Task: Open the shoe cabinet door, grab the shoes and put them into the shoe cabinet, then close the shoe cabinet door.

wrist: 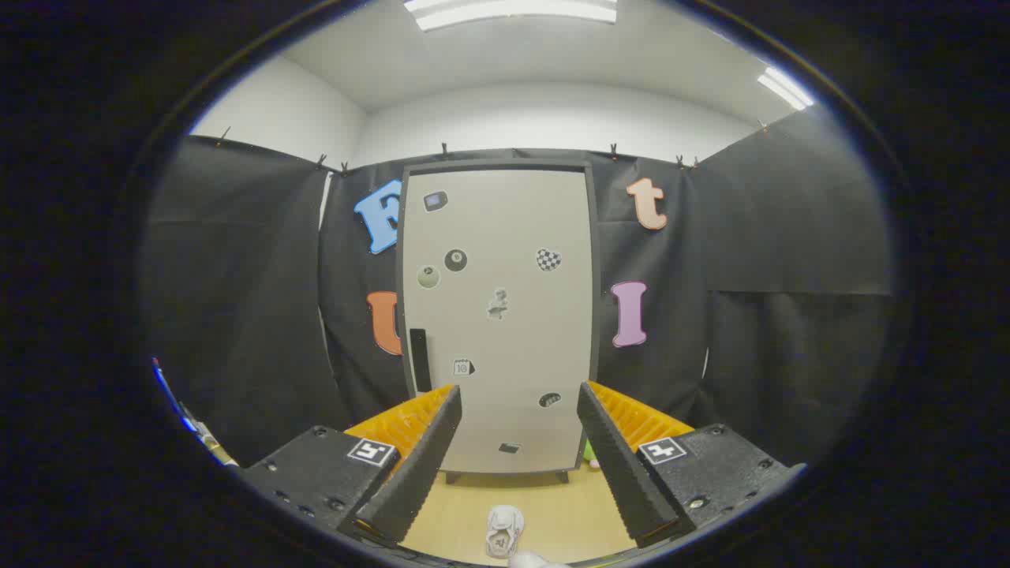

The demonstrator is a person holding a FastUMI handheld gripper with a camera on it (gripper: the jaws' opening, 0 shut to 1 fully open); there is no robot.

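While the gripper point(519, 442) is held well back from the shoe cabinet point(497, 315), its two fingers are spread wide apart and there is nothing between them; they hold no object. On the floor point(568, 513) between the fingers and close to the gripper lies a white shoe point(504, 530), and a second pale thing, probably the other shoe, shows just at the lower limit of the view; I cannot tell for sure. Beyond them the cabinet stands upright on short feet against the black cloth wall point(237, 315). Its door point(505, 260) is closed and has several small stickers on it. A dark vertical handle point(419, 360) sits near the left edge of the door, in the lower half.

I judge that the step in hand is to open the door, and that nothing of the task is done yet. To do it well, the gripper should go forward toward the handle, with the fingers on both sides of it, close fully on it, and then pull in an arc. As the handle is on the left, the hinges are probably on the right. The shoes should stay clear of the swinging door.
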